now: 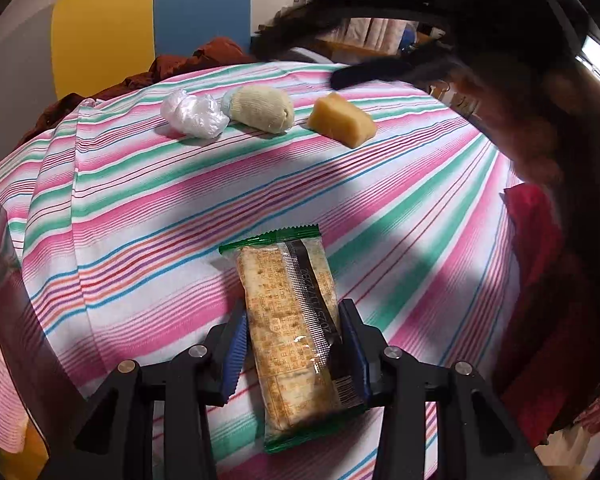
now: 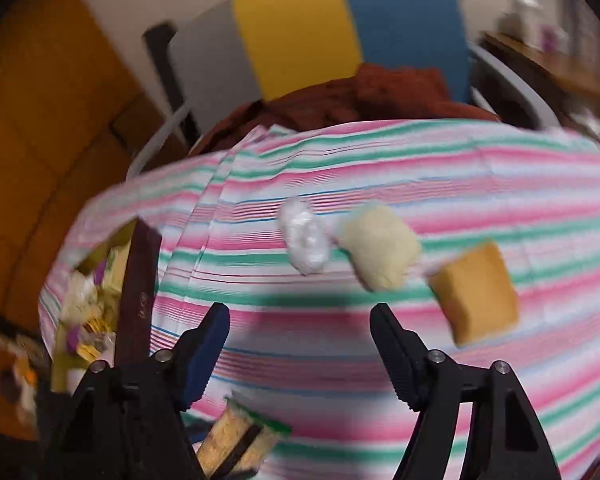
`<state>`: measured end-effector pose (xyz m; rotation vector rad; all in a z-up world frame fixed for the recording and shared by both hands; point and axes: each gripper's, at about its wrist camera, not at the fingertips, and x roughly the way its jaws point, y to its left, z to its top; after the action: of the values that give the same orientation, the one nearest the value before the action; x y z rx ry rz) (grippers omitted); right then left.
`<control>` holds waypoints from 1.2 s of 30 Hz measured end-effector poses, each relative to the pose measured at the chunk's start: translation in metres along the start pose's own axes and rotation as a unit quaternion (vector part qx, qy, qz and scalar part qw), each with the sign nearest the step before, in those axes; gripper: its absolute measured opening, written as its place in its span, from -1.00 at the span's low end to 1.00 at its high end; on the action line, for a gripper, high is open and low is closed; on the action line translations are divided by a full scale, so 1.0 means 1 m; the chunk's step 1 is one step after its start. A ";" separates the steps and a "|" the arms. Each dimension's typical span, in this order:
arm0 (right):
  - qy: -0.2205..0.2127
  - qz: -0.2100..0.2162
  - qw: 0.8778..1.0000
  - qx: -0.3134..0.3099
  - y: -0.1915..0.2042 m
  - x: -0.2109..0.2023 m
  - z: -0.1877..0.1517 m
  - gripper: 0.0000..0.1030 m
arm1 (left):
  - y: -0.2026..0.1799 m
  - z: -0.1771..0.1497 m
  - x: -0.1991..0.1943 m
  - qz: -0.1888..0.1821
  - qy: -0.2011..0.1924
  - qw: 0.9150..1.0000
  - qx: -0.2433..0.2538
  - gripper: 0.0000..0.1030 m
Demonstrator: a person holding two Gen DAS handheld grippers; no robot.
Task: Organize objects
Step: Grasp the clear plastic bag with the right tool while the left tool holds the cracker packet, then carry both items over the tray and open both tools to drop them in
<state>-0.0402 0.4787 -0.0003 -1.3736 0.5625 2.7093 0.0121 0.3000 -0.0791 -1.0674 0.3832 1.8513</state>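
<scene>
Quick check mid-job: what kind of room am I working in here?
Likely a lived-in home room, not a lab: a striped cloth covers the work surface, rust-coloured clothing is heaped behind it, and a cluttered box sits at its edge.

I count four loose things on my striped cloth [image 1: 148,184]. One cracker pack [image 1: 292,332] sits between my left gripper's [image 1: 296,344] fingers. Ahead of that tool lie three more in a row: one crumpled plastic bag [image 1: 194,114], one rolled sock [image 1: 260,108] and one yellow sponge [image 1: 342,120]. Two grippers in all; ahead of the right gripper [image 2: 300,348] I see the same three. One box [image 2: 100,280] of blurred odds and ends lies to its left, contents uncountable.
</scene>
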 end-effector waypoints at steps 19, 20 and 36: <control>0.070 -0.060 0.987 -0.131 0.035 0.075 0.030 -0.38 | 0.004 -0.010 0.004 -0.030 -0.046 0.998 0.016 -0.15; 0.064 -0.054 0.988 -0.126 0.036 0.066 0.026 -0.38 | 0.003 -0.010 0.004 -0.028 -0.048 0.998 0.017 -0.15; -0.035 -0.042 0.999 0.000 0.007 -0.063 -0.056 -0.37 | -0.014 -0.001 -0.076 -0.020 -0.108 0.994 0.011 -0.20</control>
<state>0.0395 0.4601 0.0211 -1.2663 0.4885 2.6787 0.0386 0.2627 -0.0163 -0.8447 0.2524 1.8998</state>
